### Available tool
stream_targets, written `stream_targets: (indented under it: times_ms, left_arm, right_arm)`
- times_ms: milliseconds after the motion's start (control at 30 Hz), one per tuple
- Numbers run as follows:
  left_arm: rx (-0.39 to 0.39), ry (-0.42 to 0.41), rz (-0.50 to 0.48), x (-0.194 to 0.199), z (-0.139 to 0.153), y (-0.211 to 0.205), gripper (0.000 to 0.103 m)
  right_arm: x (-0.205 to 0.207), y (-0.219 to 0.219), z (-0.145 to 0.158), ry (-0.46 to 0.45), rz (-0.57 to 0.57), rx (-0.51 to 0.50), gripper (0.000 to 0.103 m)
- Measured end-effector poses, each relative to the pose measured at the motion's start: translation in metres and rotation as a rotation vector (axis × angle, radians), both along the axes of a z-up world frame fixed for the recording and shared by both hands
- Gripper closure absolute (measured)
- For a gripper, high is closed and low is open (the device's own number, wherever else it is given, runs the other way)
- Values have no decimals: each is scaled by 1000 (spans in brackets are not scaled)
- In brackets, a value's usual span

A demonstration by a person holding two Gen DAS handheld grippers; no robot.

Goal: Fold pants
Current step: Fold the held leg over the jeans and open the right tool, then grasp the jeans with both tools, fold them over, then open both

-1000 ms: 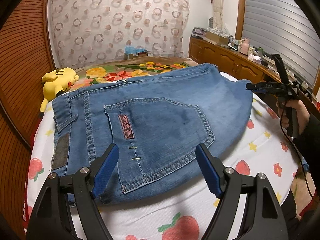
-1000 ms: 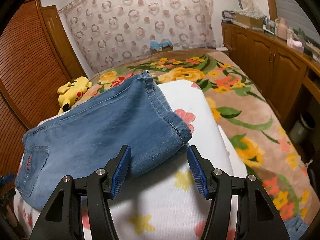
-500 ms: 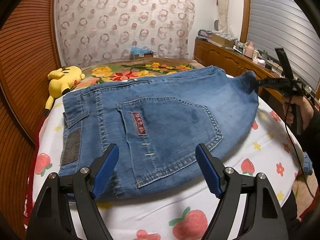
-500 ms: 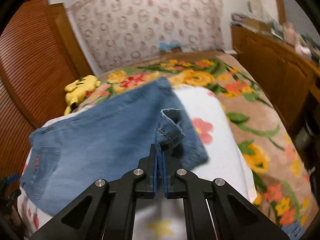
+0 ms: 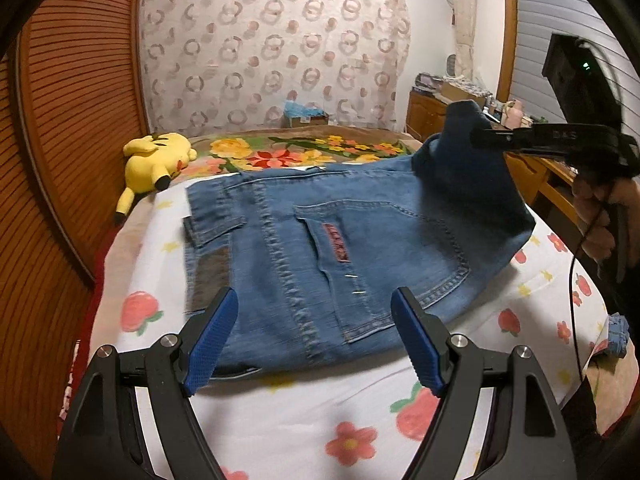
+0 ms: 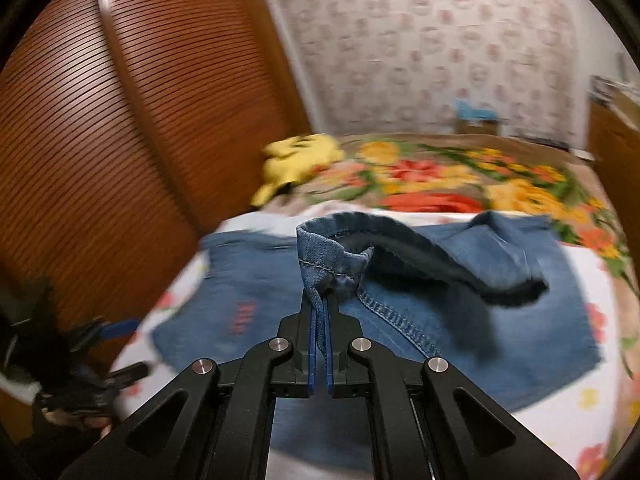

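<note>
Jeans (image 5: 340, 248): on my flowered sheet (image 5: 280, 412). Right gripper (image 6: 319, 320): clenched on lifted hem (image 6: 324, 256). Left gripper (image 5: 316, 344): released wide, holding nothing, over waistband end.

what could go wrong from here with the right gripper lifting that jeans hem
1. The right gripper pinches only a thin bunched bit of hem, so the denim might slip out mid-fold.
2. The left gripper hangs open over the waist end of the jeans and pins nothing, so the whole pair may drag across the strawberry sheet.
3. The lifted leg end sags unevenly, so the fold may land crooked.
</note>
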State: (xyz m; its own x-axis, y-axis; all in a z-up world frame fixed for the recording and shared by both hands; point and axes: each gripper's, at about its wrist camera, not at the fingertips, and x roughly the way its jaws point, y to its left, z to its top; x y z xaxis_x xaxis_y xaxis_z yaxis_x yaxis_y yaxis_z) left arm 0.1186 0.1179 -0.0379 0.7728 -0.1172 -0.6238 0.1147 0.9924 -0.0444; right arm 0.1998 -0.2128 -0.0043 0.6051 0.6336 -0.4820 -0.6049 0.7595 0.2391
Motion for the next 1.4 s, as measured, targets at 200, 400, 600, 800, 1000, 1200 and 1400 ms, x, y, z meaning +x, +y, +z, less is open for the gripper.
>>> stream_targets:
  times_ms: [200, 400, 600, 800, 1000, 1200, 1400]
  left_arm:
    - [-2, -2, 10, 0, 1, 6, 23]
    - [-2, 8, -11, 8, -3, -3, 23]
    - [3, 16, -61, 22, -4, -29, 23]
    - [-3, 35, -120, 41, -9, -57, 24]
    - [-7, 70, -178, 53, -19, -76, 39]
    - [2, 99, -193, 62, -29, -87, 60]
    - [5, 110, -232, 61, -34, -99, 83]
  right_arm:
    - [-12, 14, -11, 36, 23, -67, 88]
    - [-29, -14, 0, -15, -47, -67, 67]
    - [-32, -25, -6, -17, -138, -90, 63]
    - [-26, -10, -18, 16, -160, -114, 62]
    - [-17, 0, -14, 50, -149, -143, 58]
    - [-15, 6, -16, 62, -152, -170, 56]
    - [-11, 0, -16, 93, -148, -158, 56]
